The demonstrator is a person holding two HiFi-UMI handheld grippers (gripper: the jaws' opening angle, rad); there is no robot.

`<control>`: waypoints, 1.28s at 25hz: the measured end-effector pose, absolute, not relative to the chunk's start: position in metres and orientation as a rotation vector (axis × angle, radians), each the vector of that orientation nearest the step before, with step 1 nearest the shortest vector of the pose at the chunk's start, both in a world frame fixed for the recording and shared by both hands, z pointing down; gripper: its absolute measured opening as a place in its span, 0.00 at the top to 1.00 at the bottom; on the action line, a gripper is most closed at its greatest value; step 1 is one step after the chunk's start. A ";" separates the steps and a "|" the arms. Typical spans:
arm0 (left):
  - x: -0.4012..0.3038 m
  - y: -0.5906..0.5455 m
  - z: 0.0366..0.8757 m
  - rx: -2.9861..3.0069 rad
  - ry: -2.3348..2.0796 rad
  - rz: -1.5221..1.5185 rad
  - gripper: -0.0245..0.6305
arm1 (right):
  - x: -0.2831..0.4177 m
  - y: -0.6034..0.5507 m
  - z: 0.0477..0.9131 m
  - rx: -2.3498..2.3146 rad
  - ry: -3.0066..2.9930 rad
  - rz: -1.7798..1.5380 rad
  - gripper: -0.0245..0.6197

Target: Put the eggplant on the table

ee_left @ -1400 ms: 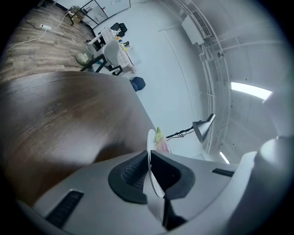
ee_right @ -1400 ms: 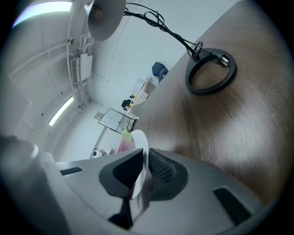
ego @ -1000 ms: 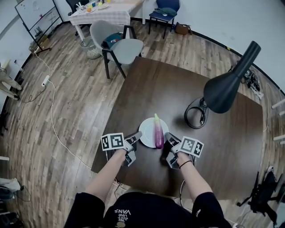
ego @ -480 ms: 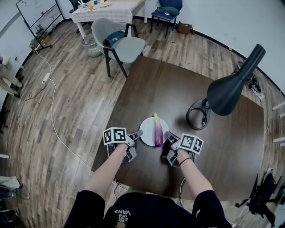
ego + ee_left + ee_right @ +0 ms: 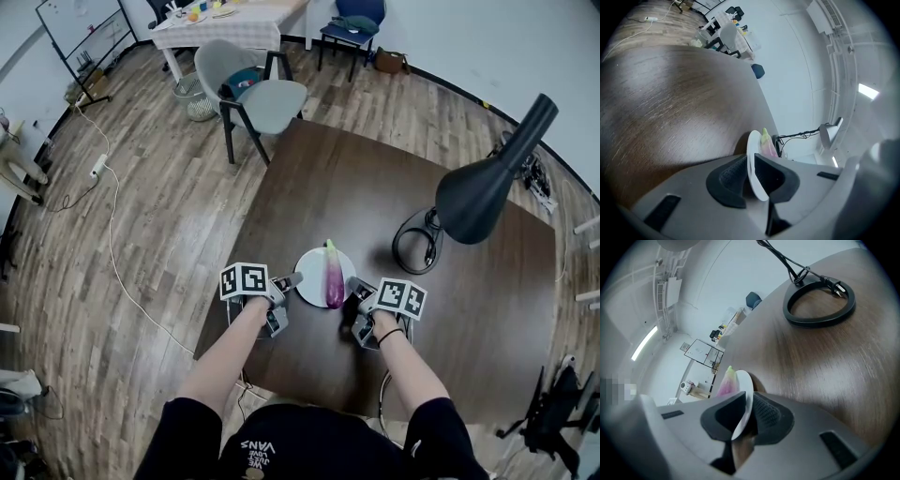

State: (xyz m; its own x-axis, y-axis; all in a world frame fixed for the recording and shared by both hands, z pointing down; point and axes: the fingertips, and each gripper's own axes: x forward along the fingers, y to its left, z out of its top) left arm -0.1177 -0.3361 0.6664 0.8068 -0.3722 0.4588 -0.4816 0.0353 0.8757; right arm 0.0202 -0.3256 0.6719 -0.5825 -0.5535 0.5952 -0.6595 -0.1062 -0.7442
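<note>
A purple eggplant (image 5: 334,279) with a green stem lies on a white plate (image 5: 312,272) near the front of the dark wooden table (image 5: 356,187). My left gripper (image 5: 292,280) has the plate's left rim (image 5: 753,159) between its pads, and its jaws are opening. My right gripper (image 5: 353,286) is shut on the plate's right rim (image 5: 743,404). The eggplant (image 5: 767,144) shows beyond the rim in the left gripper view. In the right gripper view the eggplant (image 5: 726,383) shows pink past the rim.
A black lamp (image 5: 487,178) leans over the table's right side, its ring base and cord (image 5: 413,239) just right of the plate. A grey chair (image 5: 253,94) stands at the table's far left corner. The table's front edge lies close behind both grippers.
Both grippers stay at the plate's rim. The left gripper has turned slightly. Plate and eggplant have not shifted on the table.
</note>
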 end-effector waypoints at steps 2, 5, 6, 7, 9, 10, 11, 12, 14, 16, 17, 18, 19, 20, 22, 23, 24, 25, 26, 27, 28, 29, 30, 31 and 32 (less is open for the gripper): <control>-0.118 -0.337 0.665 1.581 -0.700 0.096 0.89 | 0.019 -0.324 0.672 1.374 -2.037 1.791 0.90; -0.116 -0.337 0.664 1.587 -0.701 0.093 0.83 | 0.019 -0.323 0.673 1.355 -2.039 1.800 0.85; -0.115 -0.337 0.664 1.587 -0.703 0.091 0.82 | 0.018 -0.323 0.672 1.352 -2.041 1.804 0.84; -0.115 -0.337 0.663 1.588 -0.704 0.091 0.81 | 0.018 -0.323 0.672 1.350 -2.042 1.806 0.83; -0.115 -0.337 0.662 1.589 -0.706 0.097 0.79 | 0.017 -0.322 0.671 1.348 -2.040 1.808 0.82; -0.115 -0.336 0.662 1.590 -0.707 0.100 0.78 | 0.018 -0.322 0.671 1.349 -2.039 1.808 0.82; -0.116 -0.336 0.661 1.590 -0.710 0.104 0.77 | 0.019 -0.321 0.670 1.351 -2.039 1.807 0.82; -0.116 -0.335 0.661 1.591 -0.713 0.108 0.76 | 0.020 -0.321 0.669 1.355 -2.039 1.804 0.82; -0.118 -0.333 0.660 1.592 -0.718 0.109 0.75 | 0.022 -0.320 0.668 1.361 -2.044 1.798 0.82; -0.119 -0.332 0.660 1.590 -0.720 0.105 0.74 | 0.023 -0.320 0.667 1.362 -2.049 1.792 0.82; -0.120 -0.331 0.660 1.590 -0.720 0.103 0.74 | 0.023 -0.320 0.667 1.362 -2.050 1.789 0.82; -0.120 -0.331 0.659 1.589 -0.721 0.103 0.74 | 0.023 -0.320 0.667 1.362 -2.051 1.787 0.82; -0.120 -0.330 0.660 1.588 -0.722 0.102 0.74 | 0.022 -0.320 0.667 1.362 -2.051 1.785 0.82; -0.121 -0.330 0.660 1.586 -0.725 0.102 0.74 | 0.022 -0.319 0.668 1.362 -2.050 1.785 0.82; -0.121 -0.328 0.662 1.584 -0.730 0.105 0.73 | 0.022 -0.317 0.668 1.360 -2.049 1.786 0.82; -0.121 -0.327 0.662 1.583 -0.731 0.107 0.73 | 0.022 -0.317 0.668 1.359 -2.050 1.787 0.82; -0.122 -0.327 0.662 1.582 -0.733 0.107 0.73 | 0.022 -0.316 0.668 1.360 -2.052 1.788 0.82; -0.122 -0.326 0.662 1.580 -0.736 0.106 0.73 | 0.022 -0.315 0.668 1.363 -2.052 1.788 0.82; -0.123 -0.324 0.662 1.580 -0.739 0.105 0.73 | 0.023 -0.314 0.667 1.367 -2.053 1.789 0.82; -0.124 -0.323 0.661 1.582 -0.744 0.102 0.73 | 0.025 -0.313 0.666 1.372 -2.055 1.790 0.82; -0.125 -0.323 0.661 1.584 -0.751 0.097 0.72 | 0.026 -0.312 0.665 1.377 -2.059 1.790 0.82; -0.126 -0.322 0.660 1.587 -0.760 0.089 0.72 | 0.028 -0.312 0.664 1.381 -2.063 1.789 0.82; -0.128 -0.321 0.659 1.590 -0.770 0.080 0.72 | 0.029 -0.311 0.662 1.383 -2.068 1.786 0.82; -0.129 -0.319 0.657 1.592 -0.777 0.072 0.72 | 0.030 -0.309 0.659 1.385 -2.074 1.779 0.82; -0.130 -0.318 0.655 1.595 -0.783 0.067 0.72 | 0.031 -0.308 0.657 1.386 -2.081 1.771 0.82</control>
State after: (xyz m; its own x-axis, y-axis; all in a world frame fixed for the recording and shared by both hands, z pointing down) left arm -0.1301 -0.3176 0.6553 0.7645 -0.4394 0.4717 -0.5133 0.0277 0.8577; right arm 0.0310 -0.3083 0.6570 -0.5886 -0.5687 0.5746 -0.6582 -0.0755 -0.7490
